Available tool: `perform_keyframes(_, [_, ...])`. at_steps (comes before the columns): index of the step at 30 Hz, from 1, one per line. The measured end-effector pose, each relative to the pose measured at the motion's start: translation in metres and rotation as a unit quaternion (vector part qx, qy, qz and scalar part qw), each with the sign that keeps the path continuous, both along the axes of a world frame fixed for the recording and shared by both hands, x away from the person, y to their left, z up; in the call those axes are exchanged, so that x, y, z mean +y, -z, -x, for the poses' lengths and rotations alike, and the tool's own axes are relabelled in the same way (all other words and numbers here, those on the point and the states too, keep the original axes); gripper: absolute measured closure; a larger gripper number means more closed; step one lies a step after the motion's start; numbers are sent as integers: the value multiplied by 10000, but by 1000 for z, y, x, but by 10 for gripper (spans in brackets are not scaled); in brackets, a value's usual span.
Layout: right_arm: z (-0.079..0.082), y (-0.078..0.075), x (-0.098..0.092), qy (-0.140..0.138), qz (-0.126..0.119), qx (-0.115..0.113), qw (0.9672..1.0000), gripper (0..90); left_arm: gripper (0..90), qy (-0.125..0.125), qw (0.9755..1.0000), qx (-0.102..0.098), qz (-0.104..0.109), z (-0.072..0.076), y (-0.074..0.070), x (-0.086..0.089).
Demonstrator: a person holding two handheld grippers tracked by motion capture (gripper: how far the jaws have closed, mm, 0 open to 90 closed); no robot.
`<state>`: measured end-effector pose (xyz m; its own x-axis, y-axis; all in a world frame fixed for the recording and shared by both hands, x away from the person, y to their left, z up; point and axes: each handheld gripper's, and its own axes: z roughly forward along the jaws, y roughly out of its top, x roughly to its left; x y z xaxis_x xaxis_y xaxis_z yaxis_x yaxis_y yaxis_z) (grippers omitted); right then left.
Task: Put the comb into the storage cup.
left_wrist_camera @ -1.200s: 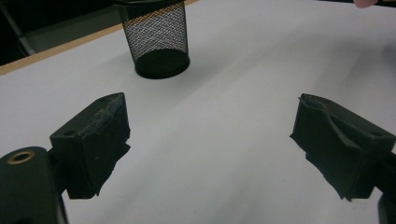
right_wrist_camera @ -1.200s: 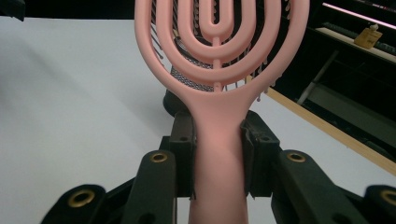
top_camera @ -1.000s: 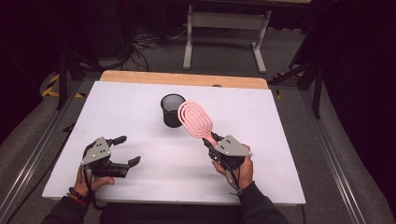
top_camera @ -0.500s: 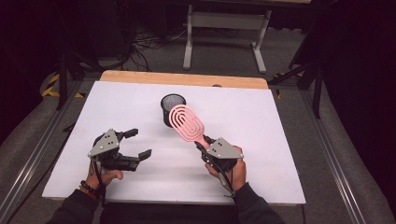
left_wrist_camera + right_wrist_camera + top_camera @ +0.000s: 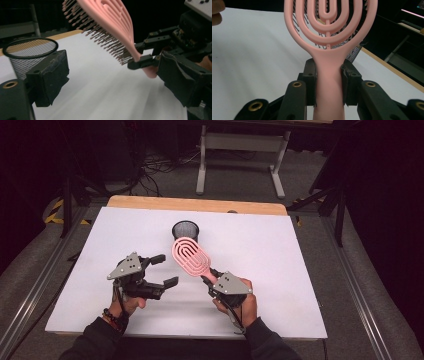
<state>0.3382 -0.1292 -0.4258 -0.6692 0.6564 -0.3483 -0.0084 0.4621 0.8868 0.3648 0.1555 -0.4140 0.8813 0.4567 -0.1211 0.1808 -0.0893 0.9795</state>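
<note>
The right gripper (image 5: 209, 279) is clamped on the handle of the pink hairbrush (image 5: 190, 256). In the right gripper view both pads press against the handle's sides (image 5: 329, 75). The brush is held clear of the white table top (image 5: 280, 250), with its oval, slotted head raised toward the black mesh cup (image 5: 185, 230). The head's far tip overlaps the cup's near rim in the high view, but contact cannot be confirmed.

Compared with a second ago, the right gripper and the brush have shifted toward the table's left side and slightly nearer the person, so the brush head now lies in front of the cup rather than to its right. The left gripper (image 5: 162, 271) has moved in from the left edge toward the centre and has risen off the surface. Its jaws stand wide apart and hold nothing. In the left gripper view, the brush bristles (image 5: 110, 42) pass between and beyond its two jaws, and the mesh cup (image 5: 27, 53) stands behind the left jaw.

No brand, label or legible writing is visible on the brush, the cup or either gripper.
</note>
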Motion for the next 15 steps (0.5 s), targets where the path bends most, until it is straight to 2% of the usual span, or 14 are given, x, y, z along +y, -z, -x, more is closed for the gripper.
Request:
perform_keyframes(6, [3, 3, 6, -91, 0, -29, 10000, 691, 119, 156, 9996, 156, 182, -3, 1, -12])
perform_keyframes(10, [5, 3, 10, -151, 17, -72, 9999, 691, 125, 234, 9992, 243, 190, -4, 3, -19])
perform_keyframes(15, [7, 5, 14, -198, 61, -71, 9998, 691, 163, 117, 9997, 212, 89, -1, 4, -29])
